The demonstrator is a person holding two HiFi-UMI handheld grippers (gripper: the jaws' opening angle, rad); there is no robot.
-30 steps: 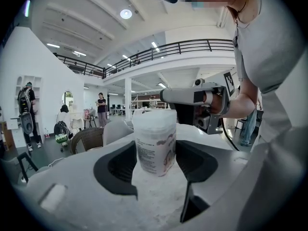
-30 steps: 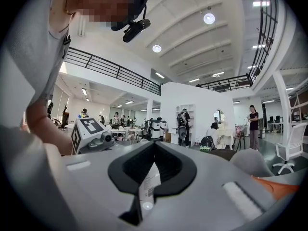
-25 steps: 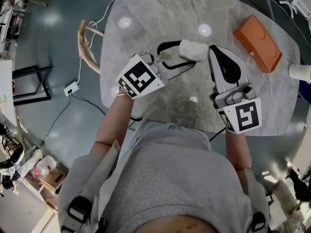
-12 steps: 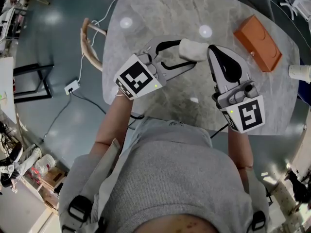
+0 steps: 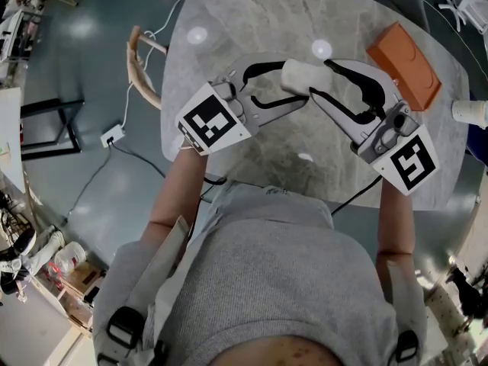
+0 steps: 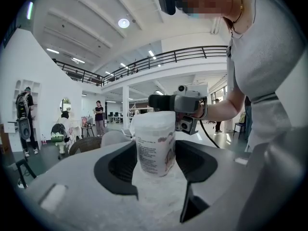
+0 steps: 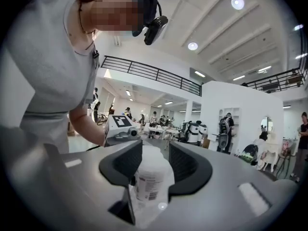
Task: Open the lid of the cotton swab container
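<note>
Container [image 5: 302, 77] braced.
Left gripper [image 6: 156, 153] clamps it steady; right gripper [image 7: 154, 165], jaws just opened, loosely straddles it for the lid [image 6: 154, 119].

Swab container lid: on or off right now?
On. In the left gripper view the white lid sits closed on top of the upright cotton swab container, with no gap showing.
</note>
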